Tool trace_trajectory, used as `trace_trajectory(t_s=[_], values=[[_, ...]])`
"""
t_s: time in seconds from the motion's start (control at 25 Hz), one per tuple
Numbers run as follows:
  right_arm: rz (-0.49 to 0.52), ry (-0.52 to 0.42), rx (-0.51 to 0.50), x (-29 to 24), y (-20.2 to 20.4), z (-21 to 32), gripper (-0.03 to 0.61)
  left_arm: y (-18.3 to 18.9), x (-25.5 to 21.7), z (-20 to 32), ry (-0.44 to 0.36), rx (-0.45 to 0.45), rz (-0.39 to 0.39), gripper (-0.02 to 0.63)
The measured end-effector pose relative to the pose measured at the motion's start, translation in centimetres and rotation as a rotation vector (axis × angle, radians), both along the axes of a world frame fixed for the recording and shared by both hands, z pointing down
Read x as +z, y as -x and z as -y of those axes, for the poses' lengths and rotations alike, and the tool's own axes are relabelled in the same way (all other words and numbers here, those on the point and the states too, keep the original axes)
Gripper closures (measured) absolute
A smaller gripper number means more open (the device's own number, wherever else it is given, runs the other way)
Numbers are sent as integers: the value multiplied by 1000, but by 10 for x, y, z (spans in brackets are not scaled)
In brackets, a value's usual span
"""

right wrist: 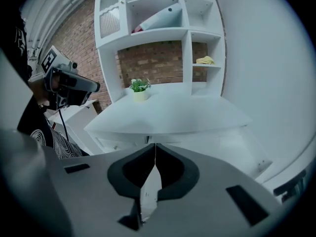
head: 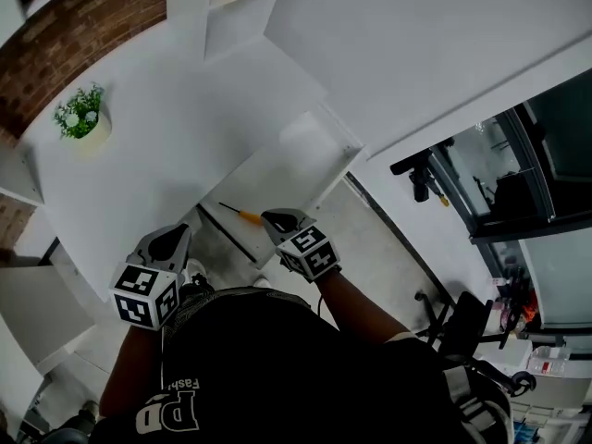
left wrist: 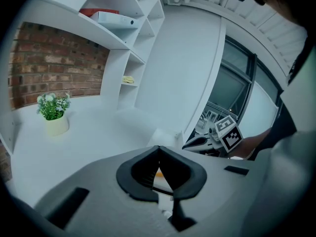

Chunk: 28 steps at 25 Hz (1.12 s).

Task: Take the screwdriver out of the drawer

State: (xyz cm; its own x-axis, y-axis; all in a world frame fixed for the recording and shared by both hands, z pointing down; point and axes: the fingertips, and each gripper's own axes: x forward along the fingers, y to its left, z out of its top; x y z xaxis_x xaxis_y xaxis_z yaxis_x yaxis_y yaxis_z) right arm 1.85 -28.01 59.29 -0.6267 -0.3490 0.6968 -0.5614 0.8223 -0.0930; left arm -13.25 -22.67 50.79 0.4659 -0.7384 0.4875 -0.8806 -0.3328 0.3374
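So, white drawer [head: 294, 160] open, slim orange-handled screwdriver [head: 239, 213] lying inside, untouched. Right gripper [head: 279, 218] just beside it, probably lining up for grab, fingers pressed together, empty. Left gripper [head: 174, 239] same, parked aside, out of way.

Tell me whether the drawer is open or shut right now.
Open. The head view shows the drawer pulled out from the desk, its white inside exposed, with the screwdriver lying in it.

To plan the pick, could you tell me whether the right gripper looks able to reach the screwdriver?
Probably yes. The drawer is open, and the screwdriver lies uncovered just beside the right gripper, with nothing between them. Its jaws are together, so they would have to open first.
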Motion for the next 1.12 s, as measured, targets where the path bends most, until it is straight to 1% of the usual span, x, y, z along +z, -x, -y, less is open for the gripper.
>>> trace_trajectory(t_s=[0.12, 0.32, 0.44, 0.52, 0.64, 0.76, 0.92, 1.0, 1.12], values=[[-45, 3, 23, 12, 8, 6, 571, 13, 7, 8, 9, 37, -13, 598], [-144, 1, 55, 43, 15, 16, 571, 26, 17, 21, 13, 152, -17, 598], [-168, 8, 102, 54, 15, 23, 571, 31, 27, 22, 33, 212, -7, 598], [-204, 8, 105, 63, 16, 25, 571, 36, 35, 24, 52, 228, -6, 598], [-284, 13, 46, 83, 17, 23, 571, 38, 40, 25, 66, 229, -23, 598], [-374, 14, -63, 108, 20, 23, 571, 38, 41, 30, 64, 223, -30, 598], [-485, 29, -205, 145, 22, 22, 569, 45, 45, 35, 73, 163, -50, 598], [-530, 43, -254, 163, 18, 25, 565, 49, 46, 33, 81, 136, -54, 598], [-575, 78, -310, 189, 14, 28, 563, 57, 52, 27, 106, 94, -42, 598]])
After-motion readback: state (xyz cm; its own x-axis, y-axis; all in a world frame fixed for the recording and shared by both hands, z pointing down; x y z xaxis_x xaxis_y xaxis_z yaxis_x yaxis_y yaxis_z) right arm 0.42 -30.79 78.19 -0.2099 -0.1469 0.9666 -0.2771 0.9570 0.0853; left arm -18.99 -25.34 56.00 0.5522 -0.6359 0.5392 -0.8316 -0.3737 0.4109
